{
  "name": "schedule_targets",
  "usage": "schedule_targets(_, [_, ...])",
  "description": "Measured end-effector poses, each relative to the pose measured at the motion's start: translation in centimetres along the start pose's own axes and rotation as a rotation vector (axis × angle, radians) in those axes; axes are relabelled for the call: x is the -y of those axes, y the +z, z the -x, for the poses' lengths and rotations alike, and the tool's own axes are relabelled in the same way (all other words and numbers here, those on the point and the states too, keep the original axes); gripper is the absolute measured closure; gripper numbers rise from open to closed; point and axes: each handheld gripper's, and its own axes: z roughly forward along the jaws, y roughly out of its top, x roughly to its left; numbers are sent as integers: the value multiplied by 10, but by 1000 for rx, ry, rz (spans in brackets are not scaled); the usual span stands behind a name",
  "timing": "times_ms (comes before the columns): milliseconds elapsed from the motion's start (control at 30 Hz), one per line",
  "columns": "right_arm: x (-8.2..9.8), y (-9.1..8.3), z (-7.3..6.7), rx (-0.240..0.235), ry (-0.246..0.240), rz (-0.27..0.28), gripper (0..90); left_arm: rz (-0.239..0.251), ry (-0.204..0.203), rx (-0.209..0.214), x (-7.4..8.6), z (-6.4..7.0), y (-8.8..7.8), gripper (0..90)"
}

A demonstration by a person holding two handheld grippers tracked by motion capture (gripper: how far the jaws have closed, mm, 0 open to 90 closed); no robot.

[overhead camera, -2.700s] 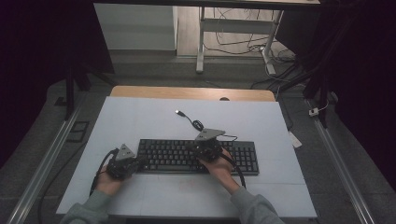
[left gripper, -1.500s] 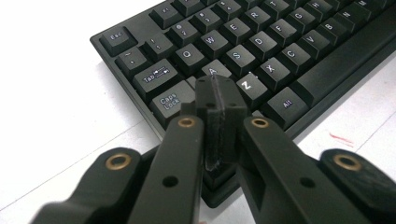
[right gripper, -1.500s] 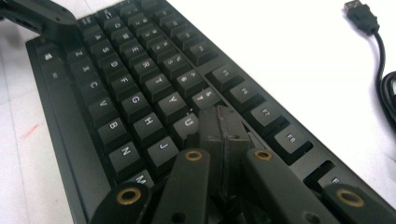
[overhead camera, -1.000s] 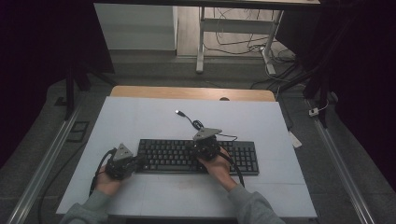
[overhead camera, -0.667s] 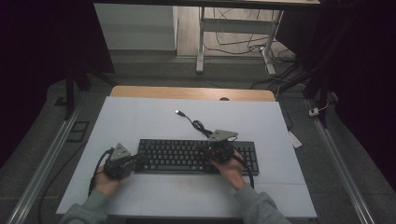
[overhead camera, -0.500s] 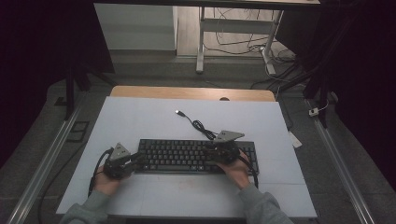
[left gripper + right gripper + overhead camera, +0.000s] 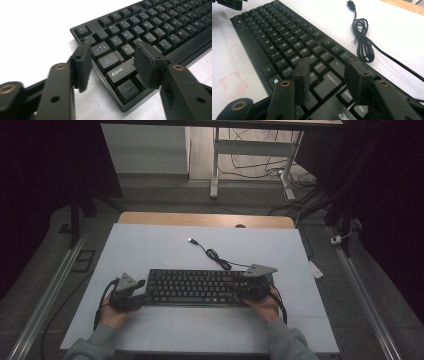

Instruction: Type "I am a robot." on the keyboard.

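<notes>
Both grippers, left [image 7: 141, 294] and right [image 7: 239, 290], had just opened, grasping nothing; I judged low jaws could snag keyboard [image 7: 195, 286] keys.

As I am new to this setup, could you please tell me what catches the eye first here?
A black keyboard lies across the near part of the white table, its cable coiled behind it. The left hand-held gripper sits at the keyboard's left end, the right hand-held gripper over its right end, both with open jaws.
</notes>
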Motion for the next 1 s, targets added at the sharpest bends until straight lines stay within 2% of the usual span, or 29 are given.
schedule_targets(233, [3, -4, 1, 5, -5, 6, 543, 1, -16, 5, -2, -1, -3, 397])
schedule_targets(367, [3, -5, 1, 11, -6, -1, 538, -1, -17, 47, -4, -2, -5, 376])
schedule_targets(533, [4, -5, 2, 17, -8, 0, 534, -14, 24, 103, -10, 3, -6, 390])
schedule_targets(733, [3, -5, 2, 18, -11, -1, 533, -8, 65, 138, -23, 11, -6, 391])
schedule_targets(867, [3, -7, 2, 24, -9, 8, 530, -33, 80, 171, -33, 17, -2, 416])
schedule_targets(1000, [3, -8, 3, 27, 3, 14, 528, -73, 127, 193, -44, 25, 5, 436])
